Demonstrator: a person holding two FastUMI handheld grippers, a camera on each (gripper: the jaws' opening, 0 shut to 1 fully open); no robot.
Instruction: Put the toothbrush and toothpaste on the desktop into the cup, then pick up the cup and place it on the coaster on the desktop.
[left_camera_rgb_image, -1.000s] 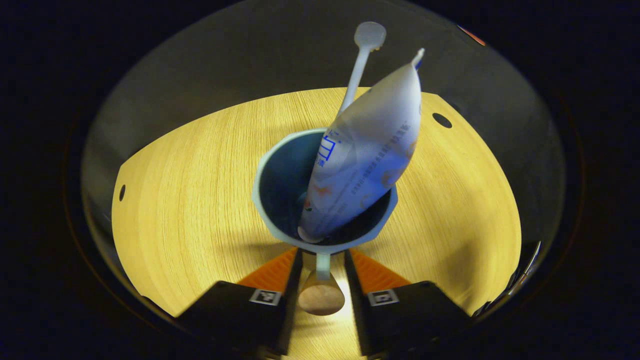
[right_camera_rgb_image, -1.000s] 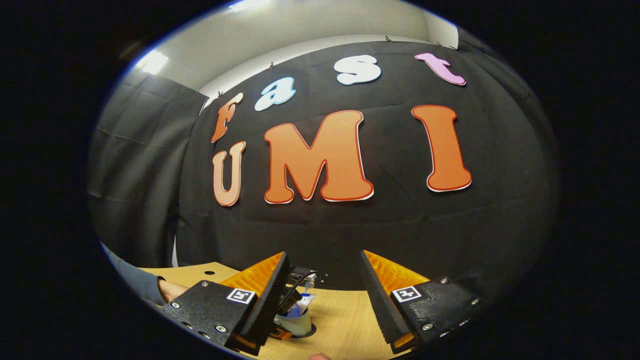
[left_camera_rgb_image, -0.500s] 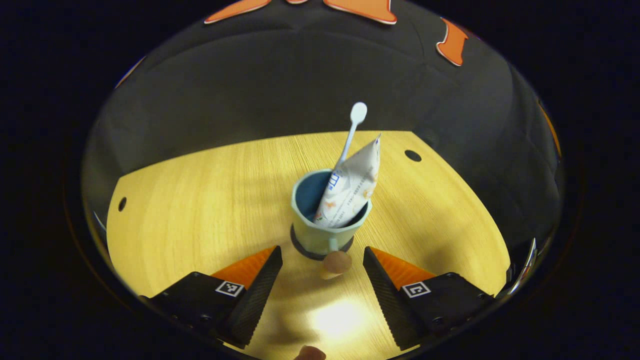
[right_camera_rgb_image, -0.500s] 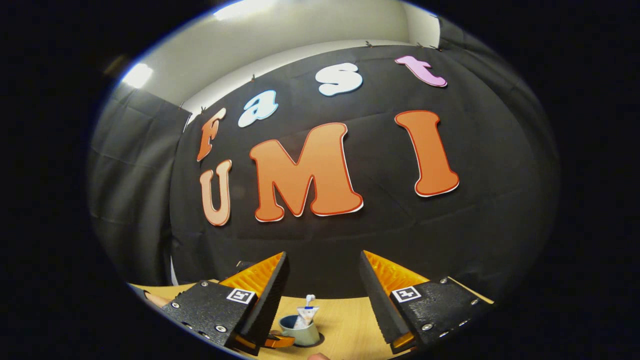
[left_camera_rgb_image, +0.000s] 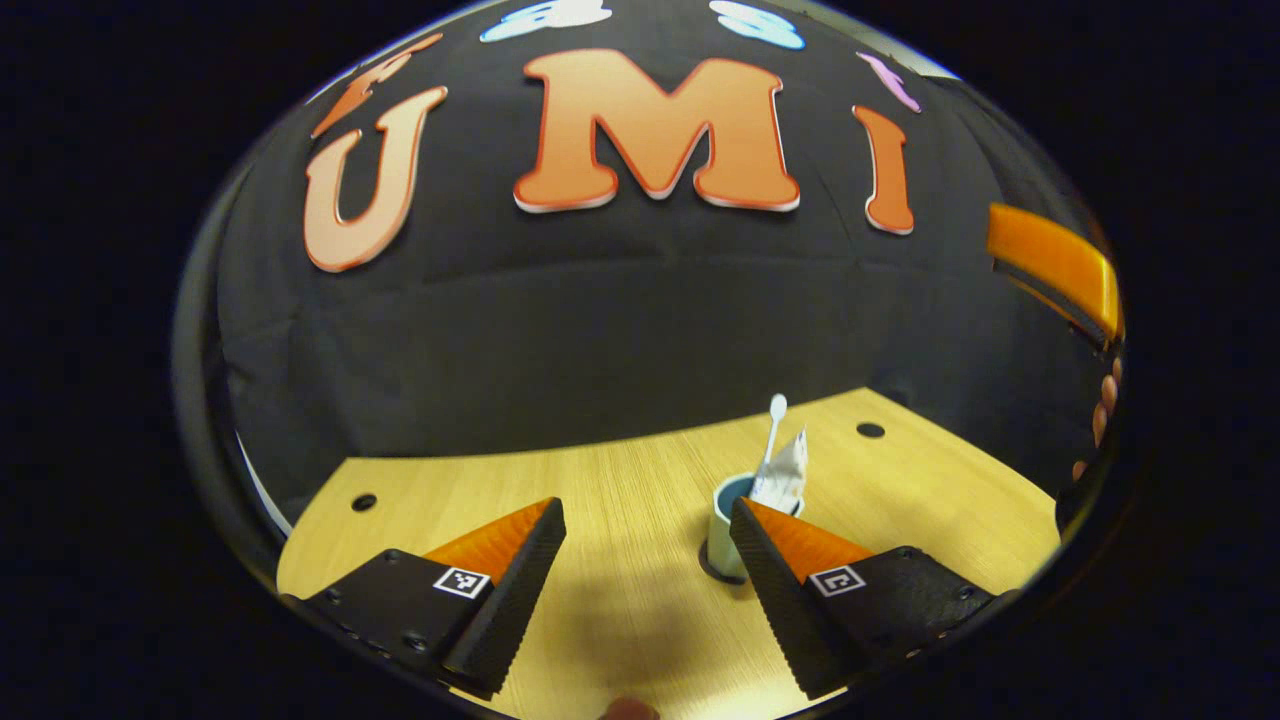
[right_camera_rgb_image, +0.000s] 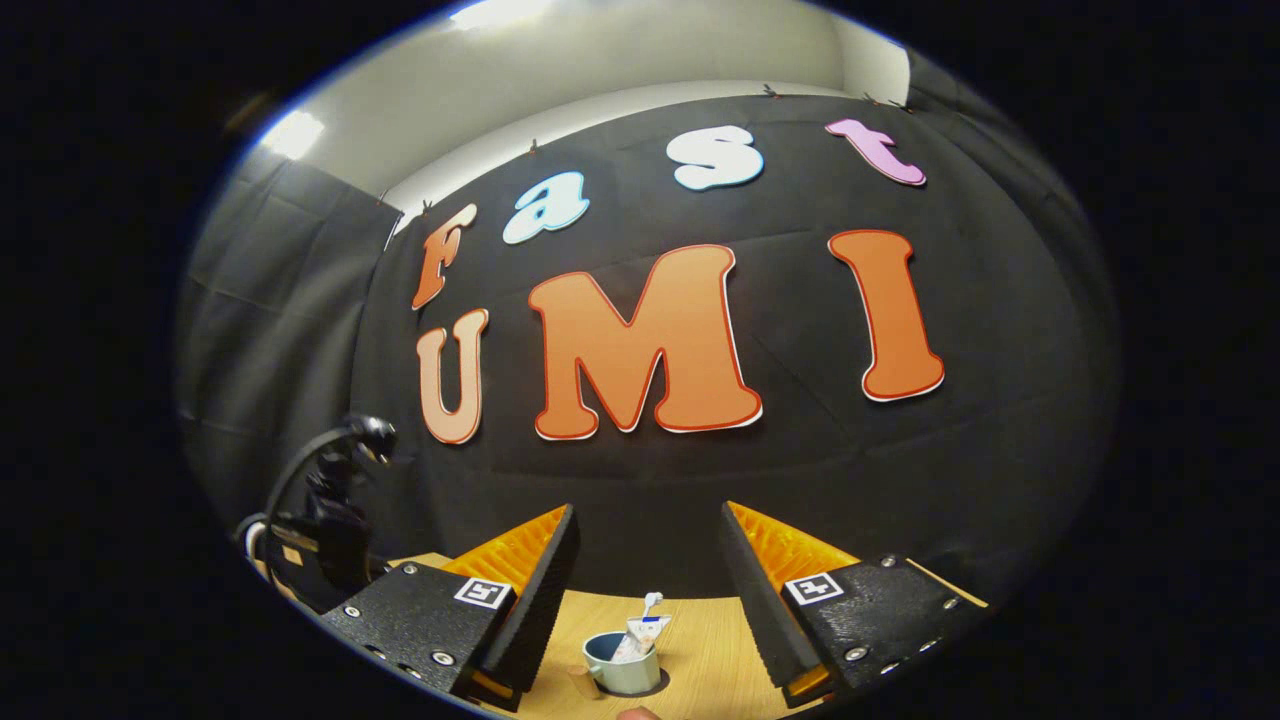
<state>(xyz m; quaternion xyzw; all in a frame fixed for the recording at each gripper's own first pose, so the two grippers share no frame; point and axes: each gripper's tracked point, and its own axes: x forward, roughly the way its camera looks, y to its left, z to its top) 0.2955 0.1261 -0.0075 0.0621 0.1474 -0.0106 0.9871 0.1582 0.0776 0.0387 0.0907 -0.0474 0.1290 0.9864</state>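
Wooden desktop (left_camera_rgb_image: 620, 480) holes face left hand-held gripper (left_camera_rgb_image: 648, 585).

Only the cup (left_camera_rgb_image: 727, 535) interrupts the bare desktop (left_camera_rgb_image: 620, 500).

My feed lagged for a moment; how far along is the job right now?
It looks finished. The white toothbrush and white toothpaste tube stand in the pale blue cup, which sits on the dark round coaster on the wooden desktop. Nothing is in hand: the left hand-held gripper and right hand-held gripper are open, clear of the cup. Nothing seems left.
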